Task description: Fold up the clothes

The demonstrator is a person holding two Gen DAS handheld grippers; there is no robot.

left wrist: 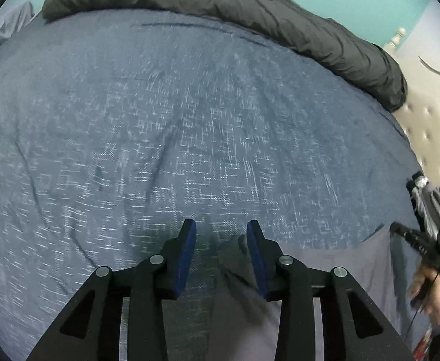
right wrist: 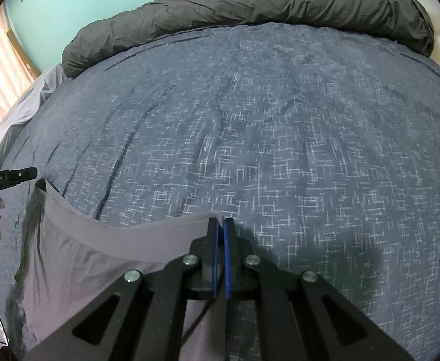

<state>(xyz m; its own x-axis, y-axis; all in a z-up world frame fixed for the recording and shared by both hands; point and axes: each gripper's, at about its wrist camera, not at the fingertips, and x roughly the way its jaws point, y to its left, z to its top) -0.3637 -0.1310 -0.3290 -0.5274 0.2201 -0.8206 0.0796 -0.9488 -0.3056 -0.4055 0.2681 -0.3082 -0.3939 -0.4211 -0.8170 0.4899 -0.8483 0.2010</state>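
Left wrist view: no legible writing. The left gripper (left wrist: 221,231) hovers with jaws apart, empty, over the blue bedspread (left wrist: 159,120); the grey garment (left wrist: 325,270) lies below and to its right.

Right wrist view: the right gripper (right wrist: 220,225), level, is clamped on the garment's (right wrist: 99,255) raised waistband edge.
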